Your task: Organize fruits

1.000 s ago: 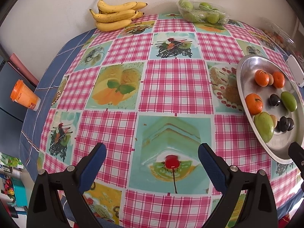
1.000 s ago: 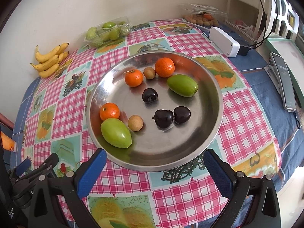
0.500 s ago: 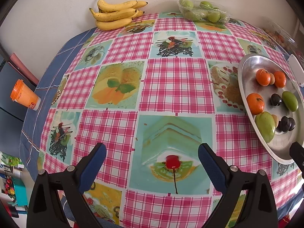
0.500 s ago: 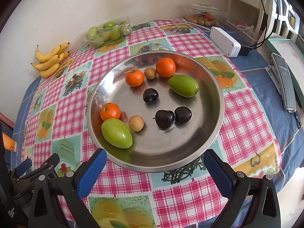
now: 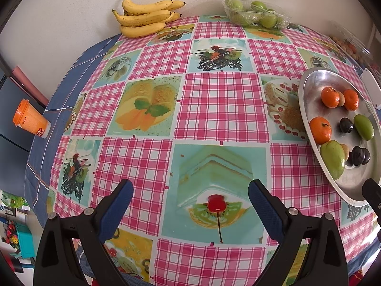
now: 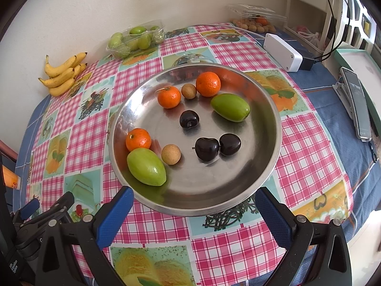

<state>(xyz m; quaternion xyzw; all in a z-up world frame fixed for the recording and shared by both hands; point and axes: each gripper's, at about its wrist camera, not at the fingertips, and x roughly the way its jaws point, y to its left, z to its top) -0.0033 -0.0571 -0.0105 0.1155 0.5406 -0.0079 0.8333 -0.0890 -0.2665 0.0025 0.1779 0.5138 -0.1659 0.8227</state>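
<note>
A round steel bowl [image 6: 269, 174] sits on the checked tablecloth and holds three mandarins [image 6: 169, 97], two green fruits [image 6: 146, 166], three dark plums [image 6: 207, 149] and two small brown fruits [image 6: 171, 154]. It also shows in the left wrist view [image 5: 307, 88] at the right edge. My right gripper [image 6: 190, 205] is open and empty, just in front of the bowl's near rim. My left gripper [image 5: 189, 196] is open and empty above the cloth, left of the bowl. It shows in the right wrist view [image 6: 45, 211] at the lower left.
A banana bunch [image 5: 145, 17] and a clear box of green fruits [image 5: 254, 14] lie at the far wall. An orange cup [image 5: 29, 119] stands at the left edge. A white power block [image 6: 282, 52], a tray of small fruits [image 6: 254, 21] and a phone [image 6: 357, 104] lie to the right.
Both grippers stay open. The views have shifted only slightly; the bowl sits a touch further right in the left wrist view.
</note>
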